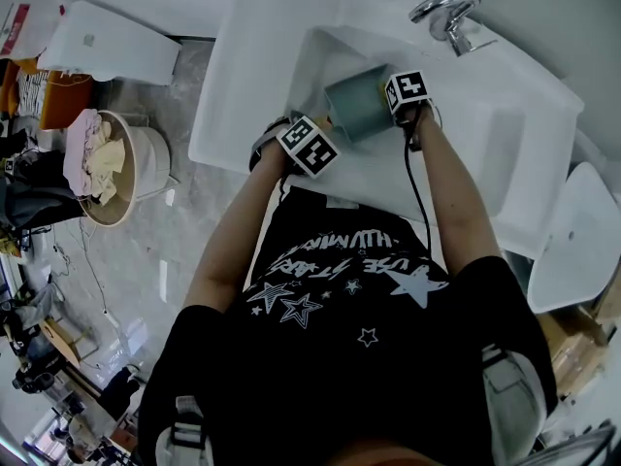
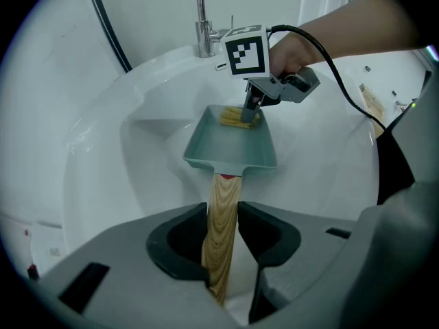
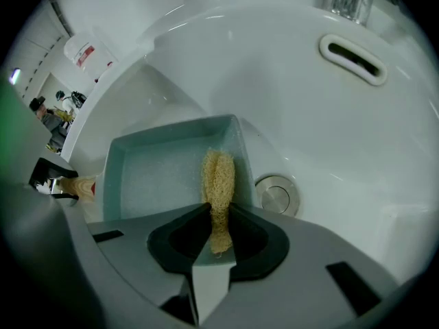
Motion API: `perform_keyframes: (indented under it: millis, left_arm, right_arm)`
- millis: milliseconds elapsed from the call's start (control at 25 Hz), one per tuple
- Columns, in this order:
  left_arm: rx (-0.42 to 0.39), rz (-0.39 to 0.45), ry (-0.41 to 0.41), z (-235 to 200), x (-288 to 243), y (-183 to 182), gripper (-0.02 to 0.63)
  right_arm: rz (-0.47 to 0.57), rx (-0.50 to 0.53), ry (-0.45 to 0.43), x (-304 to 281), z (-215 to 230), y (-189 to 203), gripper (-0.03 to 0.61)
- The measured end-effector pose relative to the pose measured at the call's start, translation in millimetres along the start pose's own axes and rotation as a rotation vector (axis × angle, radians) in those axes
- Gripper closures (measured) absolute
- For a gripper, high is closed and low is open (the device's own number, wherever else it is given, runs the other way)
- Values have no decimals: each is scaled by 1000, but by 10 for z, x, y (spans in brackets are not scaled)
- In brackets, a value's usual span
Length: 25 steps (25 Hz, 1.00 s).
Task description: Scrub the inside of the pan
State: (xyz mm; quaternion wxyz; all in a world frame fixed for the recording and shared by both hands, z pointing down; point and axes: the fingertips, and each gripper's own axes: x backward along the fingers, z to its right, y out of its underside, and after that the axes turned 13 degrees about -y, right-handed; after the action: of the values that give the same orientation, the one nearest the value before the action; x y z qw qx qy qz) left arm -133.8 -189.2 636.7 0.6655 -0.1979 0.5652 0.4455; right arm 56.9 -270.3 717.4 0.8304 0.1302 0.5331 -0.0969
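Note:
A square teal pan (image 2: 233, 142) with a wooden handle (image 2: 222, 232) is held over the white sink basin (image 2: 137, 184). My left gripper (image 2: 223, 249) is shut on that handle. My right gripper (image 3: 218, 235) is shut on a yellow loofah scrubber (image 3: 218, 180), which rests against the inside of the pan (image 3: 158, 173) near its far wall. From the left gripper view the right gripper (image 2: 252, 108) reaches down into the pan with the scrubber (image 2: 239, 118) at its tip. In the head view the pan (image 1: 357, 103) sits between the two marker cubes.
A chrome faucet (image 1: 448, 13) stands at the back of the sink (image 1: 514, 134), and a round drain (image 3: 278, 196) lies beside the pan. An overflow slot (image 3: 351, 59) is in the basin wall. A basket of cloths (image 1: 105, 168) stands on the floor at the left.

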Motion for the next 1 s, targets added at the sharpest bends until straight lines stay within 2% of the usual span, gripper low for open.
perform_keyframes:
  millis: [320, 1000]
  left_arm:
    - [-10, 12, 2, 5, 4, 13, 469]
    - [-6, 14, -2, 14, 8, 18, 469]
  right_arm:
    - [-46, 55, -14, -45, -151, 32, 502]
    - [-99, 168, -207, -200, -980, 87, 500]
